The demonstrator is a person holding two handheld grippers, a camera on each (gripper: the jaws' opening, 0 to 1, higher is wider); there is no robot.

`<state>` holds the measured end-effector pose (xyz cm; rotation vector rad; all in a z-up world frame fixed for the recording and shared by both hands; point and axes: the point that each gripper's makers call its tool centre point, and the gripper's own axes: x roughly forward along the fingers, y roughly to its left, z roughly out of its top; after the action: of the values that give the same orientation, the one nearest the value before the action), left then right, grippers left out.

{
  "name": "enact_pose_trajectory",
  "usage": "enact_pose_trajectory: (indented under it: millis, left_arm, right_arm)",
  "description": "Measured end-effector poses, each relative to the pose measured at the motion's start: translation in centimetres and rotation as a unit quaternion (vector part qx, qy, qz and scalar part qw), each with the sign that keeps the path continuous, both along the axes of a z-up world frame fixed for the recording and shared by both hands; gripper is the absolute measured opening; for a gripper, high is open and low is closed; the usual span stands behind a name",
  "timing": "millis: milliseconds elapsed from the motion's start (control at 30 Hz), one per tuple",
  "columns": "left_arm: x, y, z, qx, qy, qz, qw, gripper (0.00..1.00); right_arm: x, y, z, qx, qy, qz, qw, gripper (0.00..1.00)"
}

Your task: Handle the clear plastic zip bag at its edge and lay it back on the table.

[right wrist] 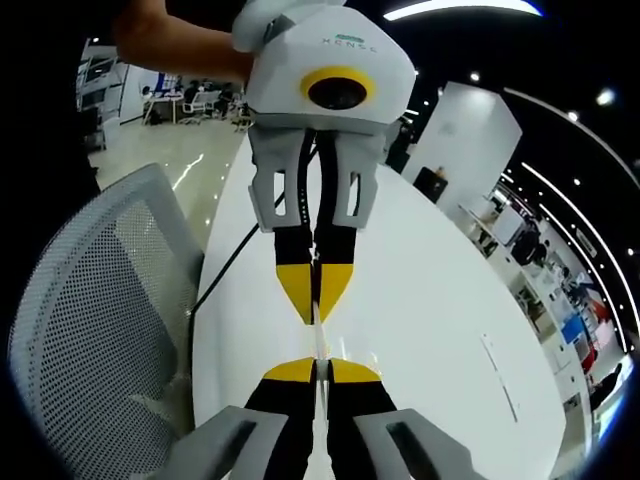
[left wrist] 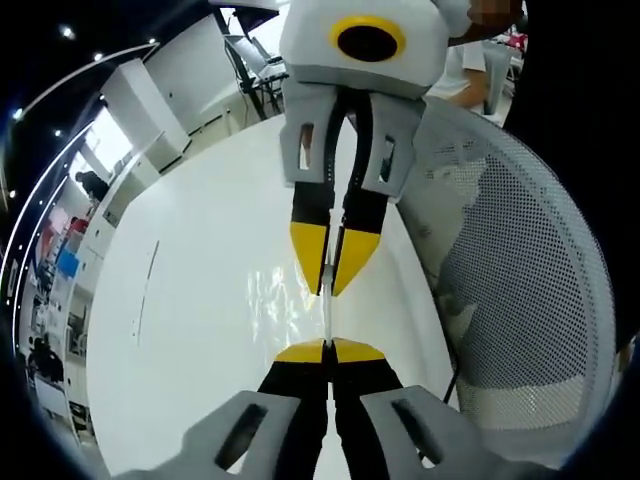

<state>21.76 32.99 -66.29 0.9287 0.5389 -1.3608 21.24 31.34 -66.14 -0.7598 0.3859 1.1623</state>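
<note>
Left gripper view: my left gripper (left wrist: 329,347) and right gripper (left wrist: 328,288), both pinching the zip bag (left wrist: 285,300) edge above the table (left wrist: 200,300). Lower level, together; release only once flat.

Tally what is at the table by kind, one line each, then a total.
Grippers: 2, left gripper and right gripper, jaws closed on the bag edge
Clear plastic zip bag: 1
White mesh chair: 1
White table: 1
Total: 5
</note>
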Motion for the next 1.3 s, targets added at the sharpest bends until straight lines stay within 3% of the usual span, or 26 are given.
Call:
enact_pose_trajectory:
  millis: [1300]
  left_arm:
    - [-0.06,0.23,0.00,-0.002,0.001,0.001,1.0000,0.00]
  right_arm:
    - [-0.16,-0.71,-0.16,-0.004,0.002,-0.006,1.0000,0.00]
